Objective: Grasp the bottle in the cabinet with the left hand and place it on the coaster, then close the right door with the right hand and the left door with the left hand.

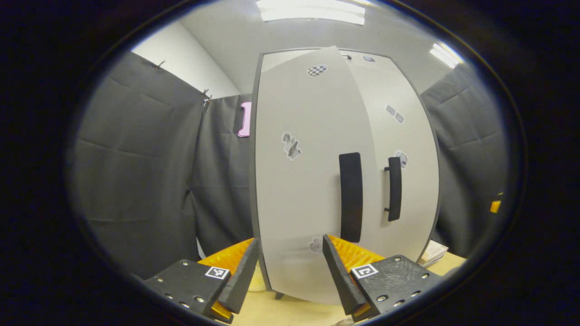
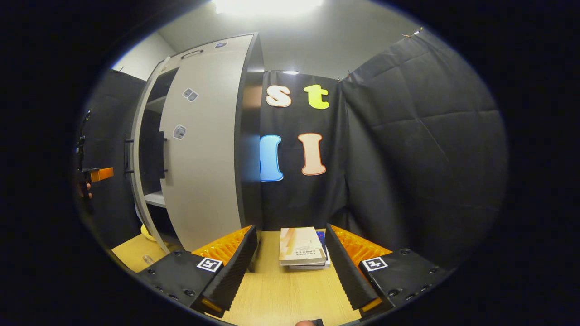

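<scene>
In the left gripper view the grey cabinet [image 1: 312,136] stands straight ahead. Its left door [image 1: 299,194] is slightly ajar, its edge standing out in front of the right door [image 1: 403,136], which looks closed. Each door carries a black handle [image 1: 351,197]. My left gripper [image 1: 290,269] is open just in front of the left door, holding nothing. In the right gripper view the cabinet [image 2: 204,149] is seen from its right side, and dark shelves show through the gap. My right gripper [image 2: 290,267] is open over the table. The left gripper [image 2: 99,174] shows far left, held by a hand.
A stack of books [image 2: 301,246] lies on the wooden table [image 2: 281,294] between my right fingers, to the right of the cabinet. A yellow round thing [image 2: 146,232] and a small clear object [image 2: 147,259] sit low by the cabinet's front. Black cloth walls surround the booth.
</scene>
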Demonstrator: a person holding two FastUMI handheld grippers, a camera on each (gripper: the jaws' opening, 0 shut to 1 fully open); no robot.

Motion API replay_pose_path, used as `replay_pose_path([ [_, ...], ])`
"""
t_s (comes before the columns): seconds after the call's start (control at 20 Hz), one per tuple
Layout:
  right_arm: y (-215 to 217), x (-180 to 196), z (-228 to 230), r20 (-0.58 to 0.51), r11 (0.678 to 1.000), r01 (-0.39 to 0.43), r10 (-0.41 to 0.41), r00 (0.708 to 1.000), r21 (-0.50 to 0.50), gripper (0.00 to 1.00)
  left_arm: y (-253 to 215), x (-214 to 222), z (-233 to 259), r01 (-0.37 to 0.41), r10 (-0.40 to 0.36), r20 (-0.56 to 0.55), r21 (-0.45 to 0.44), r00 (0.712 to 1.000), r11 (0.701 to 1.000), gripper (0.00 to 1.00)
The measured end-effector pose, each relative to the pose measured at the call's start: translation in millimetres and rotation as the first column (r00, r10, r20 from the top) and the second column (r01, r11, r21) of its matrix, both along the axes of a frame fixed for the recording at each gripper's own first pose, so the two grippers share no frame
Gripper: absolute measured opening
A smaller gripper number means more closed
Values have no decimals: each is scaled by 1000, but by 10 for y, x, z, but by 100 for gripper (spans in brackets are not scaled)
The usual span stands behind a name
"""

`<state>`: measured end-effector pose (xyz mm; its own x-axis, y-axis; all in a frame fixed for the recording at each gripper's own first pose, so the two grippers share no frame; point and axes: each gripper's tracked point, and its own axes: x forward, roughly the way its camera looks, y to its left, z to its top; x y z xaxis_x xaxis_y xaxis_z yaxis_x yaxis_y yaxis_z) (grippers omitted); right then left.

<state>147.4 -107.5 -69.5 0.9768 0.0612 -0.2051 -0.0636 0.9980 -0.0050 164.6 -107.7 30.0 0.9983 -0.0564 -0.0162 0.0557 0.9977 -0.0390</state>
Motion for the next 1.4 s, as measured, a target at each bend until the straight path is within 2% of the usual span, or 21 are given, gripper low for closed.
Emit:
replay_pose_path([
  [0.15,92,-84,121,23,1000,-16,16,1000,13,96,116,-229,-33,-9,9,-20,7,1000,1000,83],
  [0.25,203,-177,226,37,999,-30,29,999,20,92,227,-364,-19,-17,18,-17,21,1000,1000,83],
  [0.3,240,-222,267,43,999,-28,28,999,15,96,291,-423,7,-19,19,-10,32,1000,999,83],
  [0.35,275,-265,313,50,1000,-25,25,998,12,92,367,-492,31,-21,21,-2,46,1000,999,83],
  [0.45,380,-382,385,54,1000,-27,26,998,17,92,507,-596,80,-32,31,10,71,999,997,83],
  [0.5,444,-434,428,58,999,-31,30,998,22,96,566,-658,105,-32,31,16,74,999,997,83],
  [1.15,967,-1146,782,109,999,-35,34,993,9,96,1166,-1486,88,-18,15,29,98,999,995,82],
  [1.4,1061,-1379,804,116,1000,-23,24,993,-9,96,1348,-1637,57,-17,15,30,101,999,995,82],
])
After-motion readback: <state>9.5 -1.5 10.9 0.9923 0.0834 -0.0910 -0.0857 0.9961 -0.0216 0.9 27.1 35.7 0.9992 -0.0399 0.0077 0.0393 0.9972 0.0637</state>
